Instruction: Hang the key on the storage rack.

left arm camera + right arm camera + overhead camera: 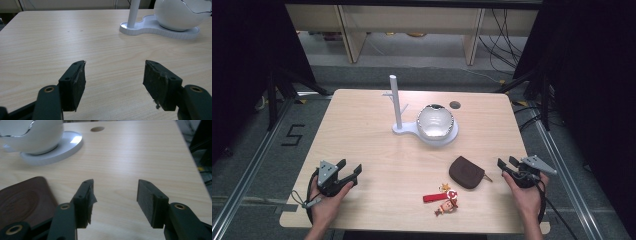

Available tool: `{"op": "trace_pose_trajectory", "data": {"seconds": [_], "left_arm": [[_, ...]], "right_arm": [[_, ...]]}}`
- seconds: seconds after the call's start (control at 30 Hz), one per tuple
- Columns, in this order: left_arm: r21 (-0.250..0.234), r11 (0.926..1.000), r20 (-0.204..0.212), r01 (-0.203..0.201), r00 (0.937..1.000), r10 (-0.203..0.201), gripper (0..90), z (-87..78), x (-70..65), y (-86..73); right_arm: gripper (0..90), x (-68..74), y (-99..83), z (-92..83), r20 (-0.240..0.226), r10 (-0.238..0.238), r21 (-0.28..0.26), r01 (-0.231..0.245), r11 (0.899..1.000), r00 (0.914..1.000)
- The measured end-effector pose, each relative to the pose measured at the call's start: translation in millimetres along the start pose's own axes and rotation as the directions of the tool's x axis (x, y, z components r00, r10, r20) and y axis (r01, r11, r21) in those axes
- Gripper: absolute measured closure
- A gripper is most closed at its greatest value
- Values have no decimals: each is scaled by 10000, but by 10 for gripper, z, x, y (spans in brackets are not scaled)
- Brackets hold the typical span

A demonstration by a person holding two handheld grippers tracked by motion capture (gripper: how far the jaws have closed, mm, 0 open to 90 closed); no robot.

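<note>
Looks like the very start of a pick-up job here. The person has the left gripper (352, 172) parked at the near left of the worktop (362, 130) and the right gripper (508, 163) at the near right, both low over the wood, jaws standing well apart with nothing between them. In each gripper view you can see bare wood grain in the gap.

The stuff to be handled sits near the front edge: a brown leather key pouch (466, 172) just left of the right gripper, and a red keychain with a little cartoon figure (443, 199) nearer still, just beside the pouch. Further back in the middle there's a white stand with a post and pegs (396, 107), with a shiny white bowl-like dish (435, 122) sitting on its base.

Best guess: the right gripper goes for the pouch first, since it's the closest. That calls for a short slide left, and the pouch lies flat, so the jaws would have to catch it by an edge.

Room-wise it's easy. Loads of open wood in the middle. Only thing to watch is the keychain sitting close to the near edge, so a nudge could knock it off.
</note>
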State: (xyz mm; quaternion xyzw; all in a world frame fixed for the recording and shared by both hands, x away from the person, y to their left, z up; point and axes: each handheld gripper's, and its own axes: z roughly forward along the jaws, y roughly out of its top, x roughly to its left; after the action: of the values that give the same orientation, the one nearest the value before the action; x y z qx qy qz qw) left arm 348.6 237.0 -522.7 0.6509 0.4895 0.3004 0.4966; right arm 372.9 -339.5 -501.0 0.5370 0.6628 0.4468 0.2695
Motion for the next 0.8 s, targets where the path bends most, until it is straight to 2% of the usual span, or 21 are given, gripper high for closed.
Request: {"op": "trace_pose_trajectory", "data": {"seconds": [0.03,0.07,0.1,0.13,0.17,0.2,0.23,0.27,0.33,0.37,0.43,0.47,0.5,0.53,0.57,0.6,0.67,0.7,0.73,0.77,0.8], "left_arm": [[35,10000,3,8,10000,-8,334,6,-5,1],[84,10000,0,-11,10000,11,334,7,-6,4],[46,10000,36,-31,10000,30,334,21,-6,4],[30,10000,96,-34,9999,34,334,28,-5,4],[36,10000,80,-6,10000,6,334,29,-8,5],[132,9999,21,13,10000,-13,333,20,-11,8],[142,9999,4,22,10000,-22,333,18,-10,8],[22,10000,91,41,10000,-41,333,28,-4,4],[113,9999,1,69,10000,-69,330,13,-4,7],[93,9999,31,85,10000,-85,328,14,-2,6],[78,9999,64,90,9999,-91,326,11,0,5],[88,9999,83,103,9999,-104,326,10,-2,4],[71,9999,105,75,9999,-76,325,10,-1,3],[69,10000,133,63,9999,-64,325,7,-2,3],[70,10000,141,62,9999,-63,325,6,-3,3],[74,9999,152,71,9999,-72,324,5,-2,2],[99,9999,181,76,9998,-78,324,4,0,2],[101,9999,190,82,9998,-84,324,5,0,2],[104,9999,202,40,9998,-42,324,6,2,3],[108,9999,201,25,9998,-27,324,6,1,3],[120,9999,196,17,9998,-20,324,7,0,4]], "right_arm": [[476,19,19,0,-44,-52,154,52,9999,10000],[468,54,59,-15,-155,-222,616,231,9978,9996],[464,104,87,-41,-315,93,1080,-58,9941,9995],[464,96,125,-19,-759,-403,1241,496,9910,9963],[463,153,148,-41,-665,-32,1681,143,9857,9978],[463,144,182,-29,-864,-490,1778,638,9820,9951],[460,180,209,-31,-996,-345,2114,550,9759,9944],[460,163,246,-20,-1179,-882,2264,1132,9674,9891],[461,190,317,-26,-1459,-1064,2753,1437,9505,9836],[460,213,349,-14,-1701,-952,2972,1432,9440,9808],[454,248,414,-10,-1904,-1160,3546,1785,9178,9748],[454,255,438,12,-2208,-1115,3723,1894,9086,9689],[454,282,482,22,-2461,-1055,4122,2025,8883,9635],[453,307,497,32,-2467,-982,4389,2015,8756,9641],[450,333,530,68,-2740,-743,4597,1984,8656,9589],[445,331,544,100,-2928,-706,4612,2055,8632,9536],[435,391,588,184,-3137,-795,4834,2312,8443,9462],[433,403,605,211,-3214,-857,4852,2418,8403,9430],[423,430,627,240,-3291,-784,5039,2452,8282,9410],[407,467,658,274,-3085,-1097,5227,2647,8104,9449],[400,505,676,297,-3013,-946,5459,2529,7988,9488]]}}
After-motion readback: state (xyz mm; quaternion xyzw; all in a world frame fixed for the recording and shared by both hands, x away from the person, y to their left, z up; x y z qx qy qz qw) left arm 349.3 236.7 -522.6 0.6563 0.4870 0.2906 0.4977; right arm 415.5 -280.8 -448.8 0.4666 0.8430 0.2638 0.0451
